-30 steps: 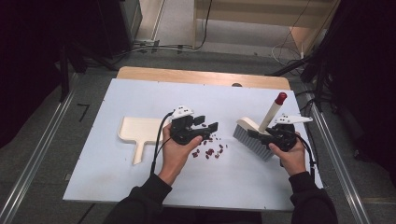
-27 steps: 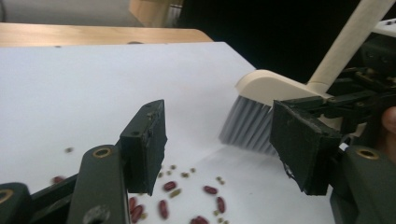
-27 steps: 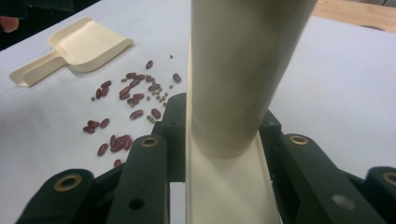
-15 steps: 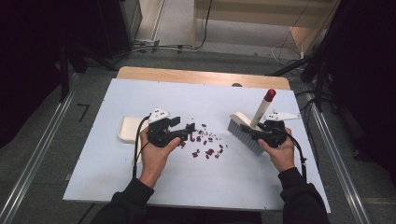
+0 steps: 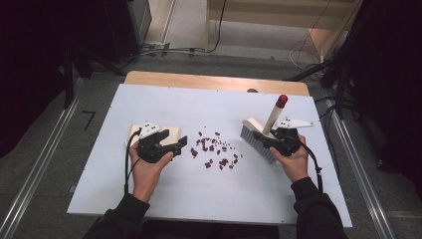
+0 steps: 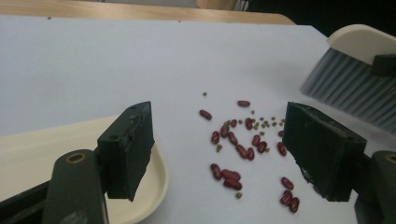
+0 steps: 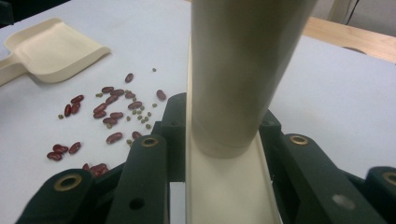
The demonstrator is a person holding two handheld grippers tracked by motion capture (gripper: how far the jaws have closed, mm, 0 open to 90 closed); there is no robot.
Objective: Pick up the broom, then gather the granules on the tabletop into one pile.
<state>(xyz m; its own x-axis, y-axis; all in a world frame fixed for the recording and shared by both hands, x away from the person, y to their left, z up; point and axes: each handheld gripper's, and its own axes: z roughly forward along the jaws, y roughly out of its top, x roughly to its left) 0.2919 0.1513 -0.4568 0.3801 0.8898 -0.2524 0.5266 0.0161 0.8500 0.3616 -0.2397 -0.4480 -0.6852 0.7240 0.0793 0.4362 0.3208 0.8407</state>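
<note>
R hand-held gripper (image 5: pixel 266 141) grips brush (image 5: pixel 259 134) beside beans (image 5: pixel 214 149).

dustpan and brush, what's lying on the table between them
Scattered red beans with small green ones lie between dustpan and brush, plain in the high view.

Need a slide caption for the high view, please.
Right tool grips a brush, left tool opens over a dustpan, beans between.

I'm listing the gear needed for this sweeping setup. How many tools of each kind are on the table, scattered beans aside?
Brush: 1, cream with grey bristles, held in the right gripper
Dustpan: 1, cream, under the open left gripper
Grippers: 2
Total: 4
</note>
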